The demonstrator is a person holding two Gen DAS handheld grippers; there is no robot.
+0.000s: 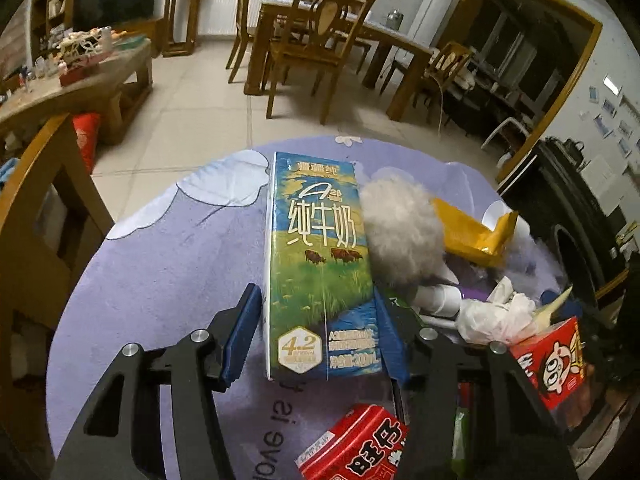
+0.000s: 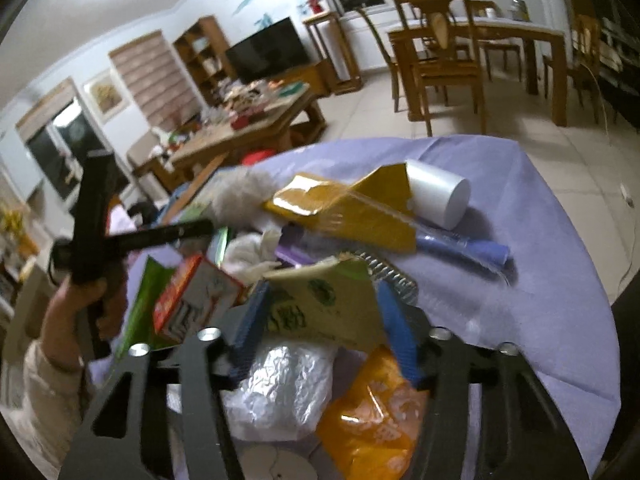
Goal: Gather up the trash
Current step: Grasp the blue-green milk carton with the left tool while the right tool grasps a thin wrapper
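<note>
In the left wrist view a blue and green milk carton [image 1: 320,264] lies on the purple tablecloth [image 1: 160,280] between the blue pads of my left gripper [image 1: 318,332]. The right pad touches the carton; a small gap shows at the left pad. In the right wrist view my right gripper [image 2: 320,320] is shut on a beige and green snack wrapper [image 2: 324,304], held above a trash pile with a crumpled silver foil bag [image 2: 280,388] and an orange chip bag [image 2: 372,420]. The left gripper's black handle [image 2: 96,224] shows at the left.
Around the carton lie a grey fluffy ball [image 1: 404,232], a yellow wrapper [image 1: 472,232], white crumpled tissue [image 1: 496,312] and red drink boxes [image 1: 356,448]. A white cup [image 2: 440,196] and a blue tube [image 2: 464,248] lie farther back. Wooden chairs [image 1: 320,40] stand beyond on the tiled floor.
</note>
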